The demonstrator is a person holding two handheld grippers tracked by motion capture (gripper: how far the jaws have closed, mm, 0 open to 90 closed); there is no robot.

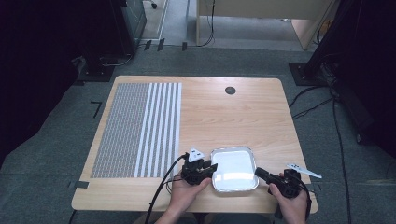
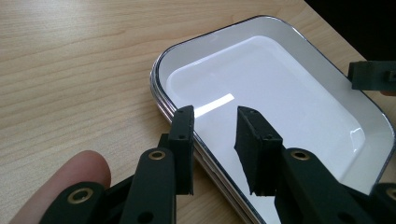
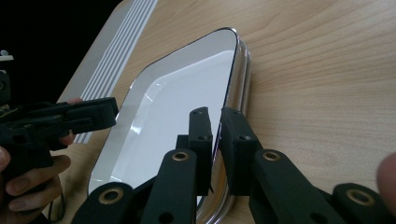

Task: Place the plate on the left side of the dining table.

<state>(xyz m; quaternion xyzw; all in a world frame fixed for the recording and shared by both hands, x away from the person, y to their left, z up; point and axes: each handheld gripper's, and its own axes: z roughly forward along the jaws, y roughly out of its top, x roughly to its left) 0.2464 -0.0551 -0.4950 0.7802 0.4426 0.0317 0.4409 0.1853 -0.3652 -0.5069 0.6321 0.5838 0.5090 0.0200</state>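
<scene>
A white rectangular tray (image 1: 233, 179) with a shiny metal rim lies near the table's front edge, and nothing lies in it. My left gripper (image 1: 211, 168) is at the tray's left rim. In the left gripper view its jaws stand open (image 2: 215, 114), one outside the tray (image 2: 280, 84) and one over the inside, with the rim between them. My right gripper (image 1: 258, 172) is at the tray's right rim near the front corner. In the right gripper view its jaws (image 3: 215, 114) are drawn close on the rim of the tray (image 3: 177, 93).
A grey-and-white striped mat (image 1: 137, 130) covers the table's left part. A small black round cap (image 1: 230, 90) sits at the far middle. Bare wood lies beyond the tray. The table's front edge is just behind both hands.
</scene>
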